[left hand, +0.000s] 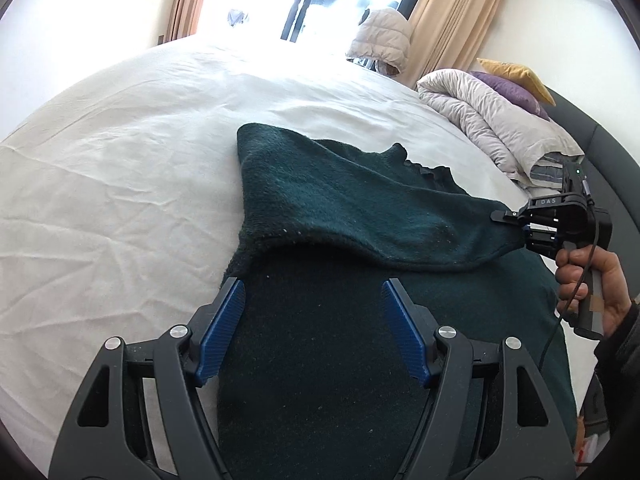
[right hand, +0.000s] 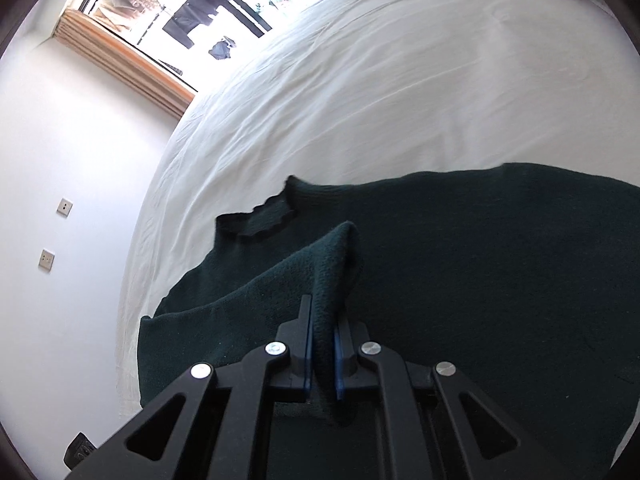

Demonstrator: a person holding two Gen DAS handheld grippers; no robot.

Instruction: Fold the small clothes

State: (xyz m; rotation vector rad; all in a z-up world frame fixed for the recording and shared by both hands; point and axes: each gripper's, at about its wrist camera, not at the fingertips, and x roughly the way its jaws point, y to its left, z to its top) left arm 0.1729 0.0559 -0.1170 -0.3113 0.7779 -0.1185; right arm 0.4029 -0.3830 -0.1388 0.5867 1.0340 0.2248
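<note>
Green sweater half-folded on the bed

Right tongs (right hand: 322,336) pinch a fold of the sweater (left hand: 340,200), lifted over its body; left tongs (left hand: 314,332) hover wide above it, empty, on the bed (left hand: 120,184).

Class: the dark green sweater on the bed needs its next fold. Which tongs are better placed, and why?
The right tongs: they already pinch a fold of the sweater. The left tongs hover open over it.
</note>
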